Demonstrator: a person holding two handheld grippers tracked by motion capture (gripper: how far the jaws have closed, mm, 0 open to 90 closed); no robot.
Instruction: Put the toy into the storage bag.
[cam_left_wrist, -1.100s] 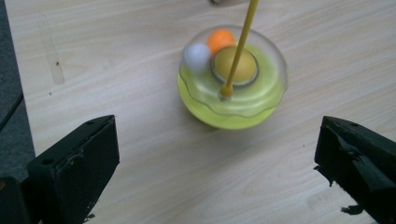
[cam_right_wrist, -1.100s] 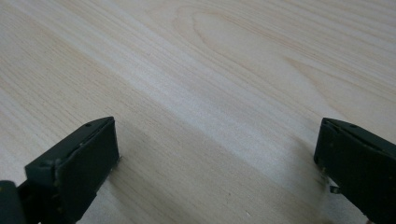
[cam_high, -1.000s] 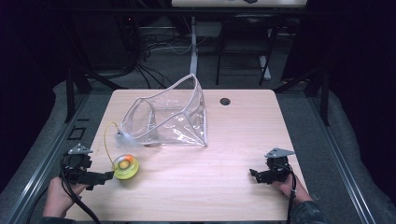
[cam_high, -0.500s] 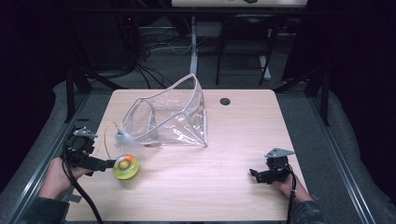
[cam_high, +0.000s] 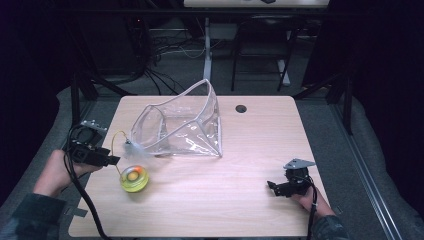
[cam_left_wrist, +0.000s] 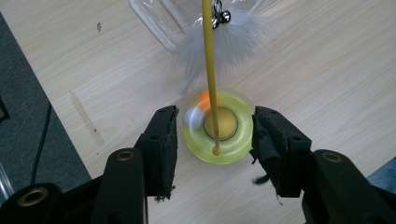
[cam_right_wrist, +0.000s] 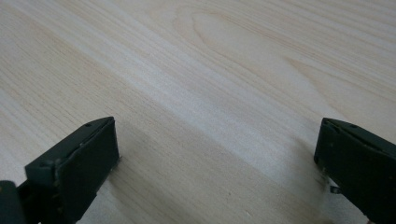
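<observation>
The left gripper view shows the left gripper (cam_left_wrist: 215, 135) closing in around the yellow toy (cam_left_wrist: 218, 127), near the table's (cam_high: 250, 150) left edge; touch unclear. The right gripper (cam_right_wrist: 215, 154) is wide open.

In your left gripper view the clear soft plastic pouch (cam_left_wrist: 187, 18) is cut off by the top edge, as is the thin yellow wand (cam_left_wrist: 210, 74) rising from the round yellow-green disc toy (cam_left_wrist: 218, 127); the orange spot on that disc is smeared by blur, and whether the black pads press its sides you cannot tell. In your right gripper view both black jaws run off the bottom edge; in the high view the white feather tuft (cam_high: 131, 148) is too small to make out.
</observation>
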